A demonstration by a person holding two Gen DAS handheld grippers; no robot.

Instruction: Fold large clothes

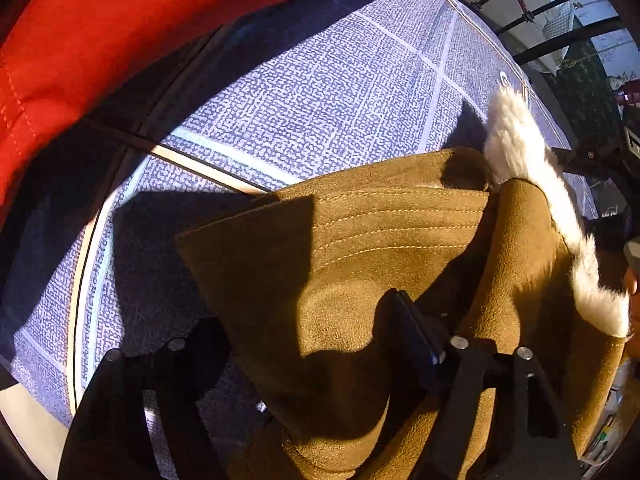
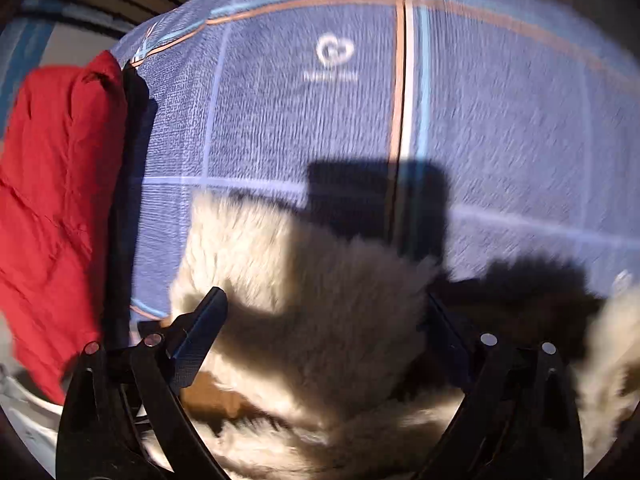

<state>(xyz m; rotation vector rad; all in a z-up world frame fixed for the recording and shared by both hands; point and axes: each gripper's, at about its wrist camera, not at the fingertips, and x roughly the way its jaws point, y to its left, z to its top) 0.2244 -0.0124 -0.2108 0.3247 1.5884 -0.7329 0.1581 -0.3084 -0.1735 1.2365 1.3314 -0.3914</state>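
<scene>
A brown suede coat (image 1: 360,248) with white fur trim (image 1: 520,152) lies on the blue patterned bed sheet (image 1: 320,92). In the left wrist view its folded brown panel passes between my left gripper's (image 1: 304,332) fingers; the right finger (image 1: 416,328) rests on the suede, and the left finger is hidden under the cloth. In the right wrist view my right gripper (image 2: 324,312) is open, its fingers (image 2: 204,320) spread wide around the coat's cream fur lining (image 2: 320,300). The view is blurred.
A red padded garment (image 2: 60,200) lies at the sheet's left side and fills the upper left of the left wrist view (image 1: 100,40). A black metal bed rail (image 1: 552,8) stands beyond the sheet's far edge. The sheet carries orange and blue stripes (image 2: 400,80).
</scene>
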